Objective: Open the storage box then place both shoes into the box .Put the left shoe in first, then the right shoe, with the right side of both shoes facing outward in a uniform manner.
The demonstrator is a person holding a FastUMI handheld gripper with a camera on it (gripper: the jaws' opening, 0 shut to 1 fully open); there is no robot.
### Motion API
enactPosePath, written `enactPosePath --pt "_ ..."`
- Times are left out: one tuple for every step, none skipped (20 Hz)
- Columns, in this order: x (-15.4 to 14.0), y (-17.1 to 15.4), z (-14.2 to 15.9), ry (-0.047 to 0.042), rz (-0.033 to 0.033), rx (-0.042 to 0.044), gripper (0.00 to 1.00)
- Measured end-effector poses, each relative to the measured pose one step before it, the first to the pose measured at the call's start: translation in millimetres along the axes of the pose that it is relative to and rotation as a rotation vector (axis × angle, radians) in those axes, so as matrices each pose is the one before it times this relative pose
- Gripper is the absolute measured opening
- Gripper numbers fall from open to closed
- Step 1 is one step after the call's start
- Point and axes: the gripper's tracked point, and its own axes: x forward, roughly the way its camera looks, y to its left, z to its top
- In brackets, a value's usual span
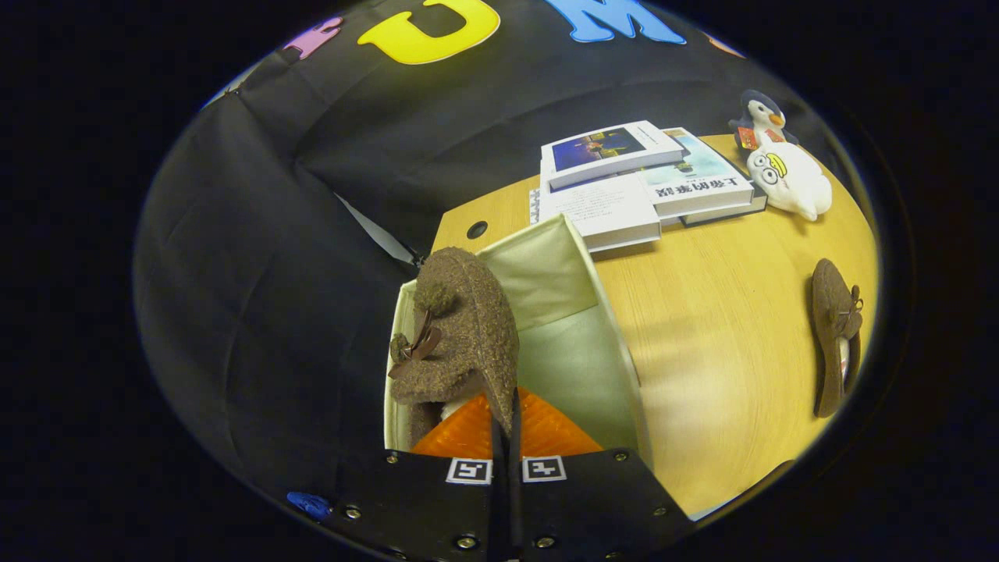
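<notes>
While clamped at its rim edge between the closed fingers of the hand-held gripper (506, 425), hangs toe-up over the open storage box (581, 328), brown fuzzy shoe (460, 328) with bow and pompom turned away from the box's far wall. Fingers pressed together on the thin edge of the shoe, with almost no gap left. Judged as the first shoe, so the left one, not yet let go inside the box.

To do well: lower straight down along the box's near-left wall, heel first, keeping the sole upright so room remains beside it for the second. Check which flank faces outward before loosening the grip; hard to confirm from here. Release only once the shoe bears on the box floor, else likely to flop sideways, being soft.

Out from the box: second shoe (833, 336) well apart from it on the worktop (726, 367), lying on its side. Beyond the box, stacked books (624, 179); further beyond those, two plush toys (784, 168).
</notes>
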Motion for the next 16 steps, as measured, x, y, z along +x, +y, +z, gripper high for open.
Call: enactPosePath --pt "5.27 0.12 -4.60 0.00731 -0.00882 0.00248 0.00" --pt "5.38 -1.59 -3.73 0.00615 -0.01028 0.00314 0.00" --pt "5.72 -0.80 -4.14 0.00557 -0.01178 0.00283 0.00" --pt "5.49 -1.83 -4.17 0.00928 -0.01412 0.00366 0.00" --pt "4.82 -0.76 -4.66 0.00877 -0.01341 0.00352 0.00" --pt "4.96 -1.01 -3.44 0.00876 -0.01052 0.00579 0.00" --pt "4.47 0.46 -4.01 0.00895 -0.00646 0.00646 0.00" --pt "4.08 1.65 -2.91 0.01088 -0.00189 0.00549 0.00" --pt "3.30 2.61 -3.44 0.00790 -0.00040 0.00693 0.00" --pt "3.00 2.76 -2.59 0.00627 0.00145 -0.00190 0.00" --pt "3.62 2.27 -3.47 0.00886 0.00340 -0.00748 0.00" --pt "2.96 1.09 -4.57 0.01209 -0.00105 -0.01043 0.02" --pt "2.69 5.07 -3.52 0.00700 0.01274 -0.00976 0.02" --pt "0.36 2.79 -3.66 0.01392 0.01185 -0.01261 0.10" --pt "0.06 3.25 -3.59 0.00476 0.01923 -0.01427 0.23" --pt "-1.90 0.36 -0.42 -0.00258 0.00793 -0.01753 0.40"
